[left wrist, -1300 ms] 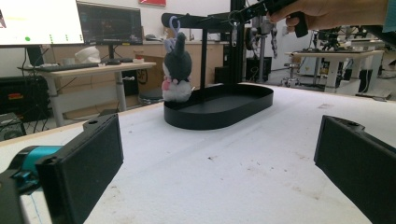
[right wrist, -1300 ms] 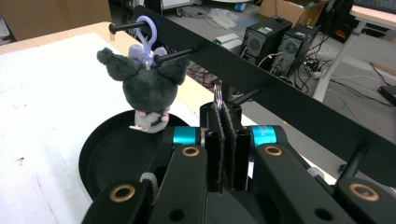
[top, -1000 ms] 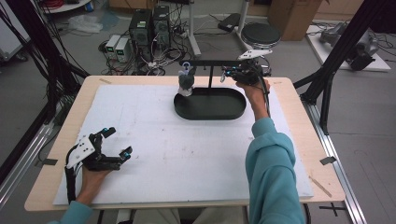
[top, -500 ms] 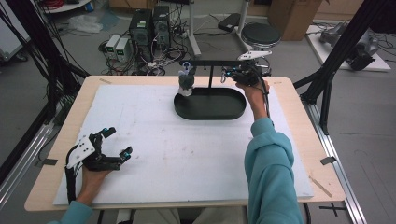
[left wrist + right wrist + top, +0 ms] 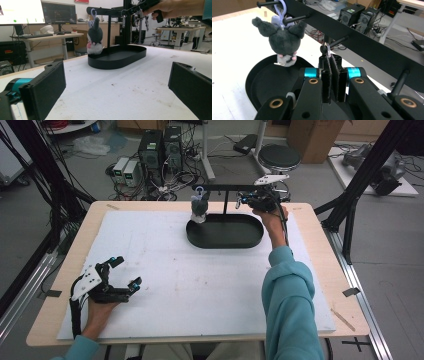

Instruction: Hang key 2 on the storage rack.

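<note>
From the high view, the right tongs (image 5: 239,200) reach the black rack (image 5: 225,187) standing over the oval tray (image 5: 225,240), where a dark plush toy (image 5: 199,206) hangs by its loop; the left tongs (image 5: 126,273) rest released on the counter (image 5: 200,285), well apart from the tray. The left gripper view shows its jaws wide apart, the plush toy (image 5: 94,37) hanging above the tray's near end. In the right gripper view the right tongs (image 5: 332,58) are clenched on a small ring (image 5: 326,48) at a peg (image 5: 335,41) beside the plush toy (image 5: 283,41). Judging by this, a keyring item is being hung; next comes sliding the ring fully onto the peg, then releasing.
</note>
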A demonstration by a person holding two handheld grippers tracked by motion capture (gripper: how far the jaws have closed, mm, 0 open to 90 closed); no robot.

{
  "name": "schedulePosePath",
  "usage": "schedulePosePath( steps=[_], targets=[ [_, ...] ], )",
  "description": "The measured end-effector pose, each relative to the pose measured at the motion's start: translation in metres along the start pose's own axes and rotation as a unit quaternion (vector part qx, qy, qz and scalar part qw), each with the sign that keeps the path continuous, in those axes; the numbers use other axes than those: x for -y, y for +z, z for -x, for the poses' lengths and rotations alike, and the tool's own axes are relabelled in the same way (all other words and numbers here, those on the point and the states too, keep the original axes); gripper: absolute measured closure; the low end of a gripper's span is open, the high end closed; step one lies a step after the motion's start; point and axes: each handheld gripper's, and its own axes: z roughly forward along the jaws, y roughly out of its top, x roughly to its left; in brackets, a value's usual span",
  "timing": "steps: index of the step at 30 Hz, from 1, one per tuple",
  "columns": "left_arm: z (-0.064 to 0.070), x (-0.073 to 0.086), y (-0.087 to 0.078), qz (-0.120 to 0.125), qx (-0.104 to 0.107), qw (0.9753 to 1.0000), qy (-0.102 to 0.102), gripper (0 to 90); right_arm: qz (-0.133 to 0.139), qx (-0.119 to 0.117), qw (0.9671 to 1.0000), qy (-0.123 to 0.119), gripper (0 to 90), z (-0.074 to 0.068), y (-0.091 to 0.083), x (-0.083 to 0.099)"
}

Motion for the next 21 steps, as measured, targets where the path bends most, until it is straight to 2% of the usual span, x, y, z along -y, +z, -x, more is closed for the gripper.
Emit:
schedulePosePath(
  steps=[8, 16, 21],
  targets=[
    [0.000, 0.000, 0.000, 0.000, 0.000, 1.0000, 0.000, 1.7, -0.009, 0.013, 0.9998, -0.008, 87.4, -0.002, 0.004, 0.000],
    [0.000, 0.000, 0.000, 0.001, 0.001, 1.0000, -0.001, 1.7, -0.017, 0.030, 0.9994, -0.004, 87.4, -0.003, 0.010, 0.001],
    [0.000, 0.000, 0.000, 0.001, 0.000, 1.0000, -0.002, 1.7, -0.021, 0.032, 0.9992, 0.002, 86.9, -0.002, 0.013, 0.003]
  ],
)
